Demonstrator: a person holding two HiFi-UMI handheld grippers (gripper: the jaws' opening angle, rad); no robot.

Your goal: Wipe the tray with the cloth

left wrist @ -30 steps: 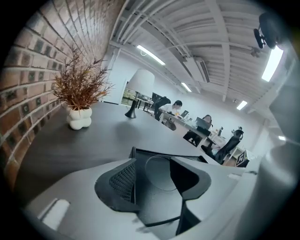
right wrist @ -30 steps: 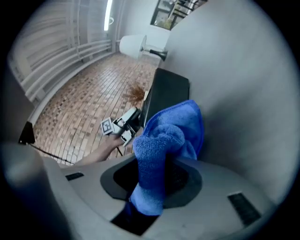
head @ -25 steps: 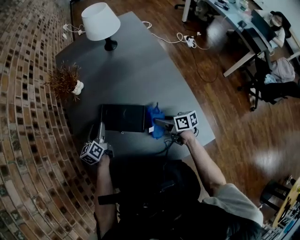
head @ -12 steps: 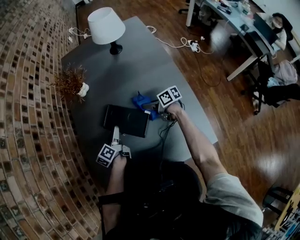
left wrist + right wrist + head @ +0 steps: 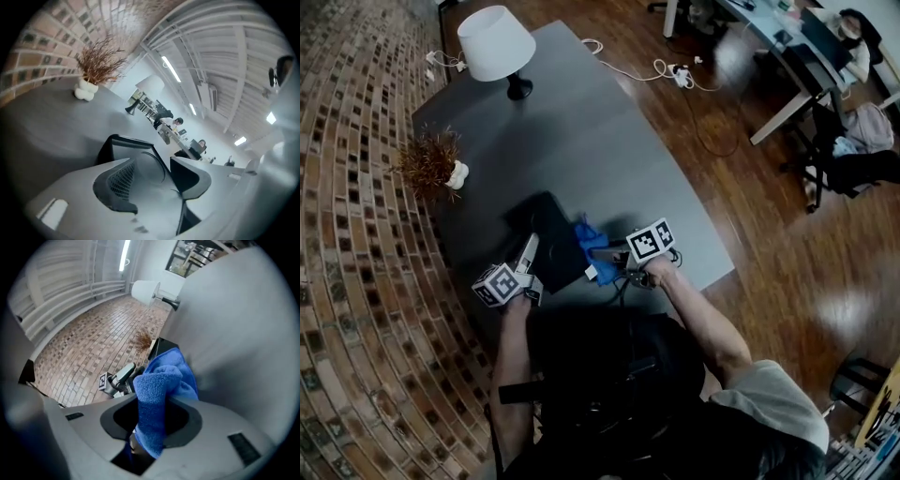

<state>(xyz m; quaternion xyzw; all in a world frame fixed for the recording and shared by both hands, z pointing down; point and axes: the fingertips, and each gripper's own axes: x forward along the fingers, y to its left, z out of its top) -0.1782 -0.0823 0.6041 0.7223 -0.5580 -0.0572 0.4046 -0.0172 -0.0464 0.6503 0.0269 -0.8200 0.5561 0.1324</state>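
Observation:
The black tray [image 5: 546,225] sits slanted on the grey table [image 5: 581,131], one corner toward me. My left gripper [image 5: 528,251] is at its near left edge. In the left gripper view the tray's rim [image 5: 129,138] runs between the jaws of that gripper [image 5: 151,164], which have just been closing and now grip it. The blue cloth [image 5: 589,236] lies bunched against the tray's right side. My right gripper [image 5: 602,270] is shut on it. In the right gripper view the cloth [image 5: 161,380] hangs out between the pads of that gripper [image 5: 152,408], with the tray's edge [image 5: 161,345] behind.
A white lamp [image 5: 495,42] stands at the table's far end and a dried plant in a white vase [image 5: 436,161] at its left edge. Brick surface lies left, wooden floor with cables right. The table's near right edge is close to my right hand.
The tray has turned from square-on to slanted. My left gripper moved in onto its near edge. The right gripper swung the cloth out past the tray's far side and back to its right.

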